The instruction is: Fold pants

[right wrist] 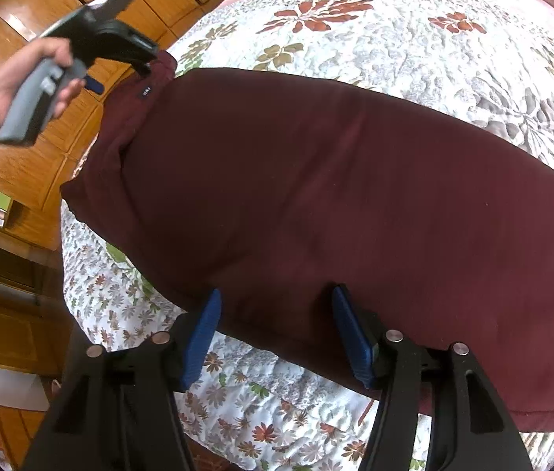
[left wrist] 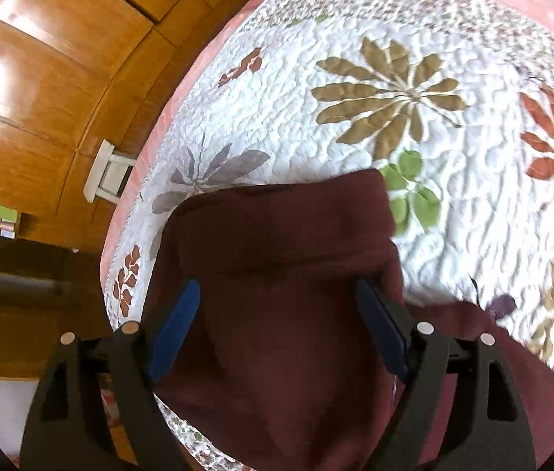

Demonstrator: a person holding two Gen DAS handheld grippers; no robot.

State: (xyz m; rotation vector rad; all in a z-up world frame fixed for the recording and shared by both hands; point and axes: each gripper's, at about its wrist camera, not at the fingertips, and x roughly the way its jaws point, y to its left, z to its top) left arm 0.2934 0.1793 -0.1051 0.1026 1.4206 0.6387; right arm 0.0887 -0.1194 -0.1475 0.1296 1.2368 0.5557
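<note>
Maroon pants (right wrist: 316, 180) lie folded lengthwise on a floral quilt. In the left wrist view the pants (left wrist: 277, 274) fill the lower middle, with a folded end toward the quilt's centre. My left gripper (left wrist: 277, 314) is open, its blue pads (left wrist: 176, 322) apart just above the fabric. My right gripper (right wrist: 277, 325) is open, its blue pads (right wrist: 349, 333) straddling the pants' near edge. The left gripper also shows in the right wrist view (right wrist: 92, 78), held by a hand at the pants' far left end.
The quilt (left wrist: 414, 86) covers a bed with a pink border (left wrist: 167, 117). Wooden wardrobe doors (left wrist: 41, 78) stand left of the bed. A small white stool (left wrist: 108, 172) sits by the wardrobe. The bed's edge (right wrist: 76, 274) is near on the left.
</note>
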